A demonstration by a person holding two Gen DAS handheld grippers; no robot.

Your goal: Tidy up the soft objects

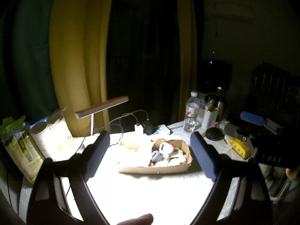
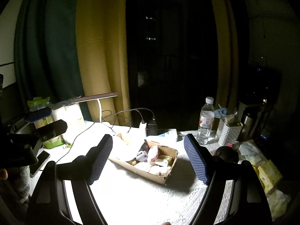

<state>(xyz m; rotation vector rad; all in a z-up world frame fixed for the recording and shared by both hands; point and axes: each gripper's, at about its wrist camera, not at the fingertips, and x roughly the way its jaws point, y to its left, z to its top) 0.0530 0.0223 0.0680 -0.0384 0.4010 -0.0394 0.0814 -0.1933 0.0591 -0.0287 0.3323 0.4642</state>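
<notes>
Dark room, white tablecloth (image 2: 150, 196) blown out under desk lamp (image 2: 94, 97); curtains behind. Cardboard box (image 1: 155, 167) mid-table holds soft toys (image 1: 166, 148); bottle (image 2: 205, 121) right-behind box. Left gripper (image 1: 150, 153) and right gripper (image 2: 150, 157) both wide apart, empty, short of box. Box's left half washed out, contents unreadable.

Torn matt cardboard box (image 2: 148, 166); clear glossy plastic bottle (image 2: 205, 123); textured cloth table cover (image 2: 150, 202).
</notes>
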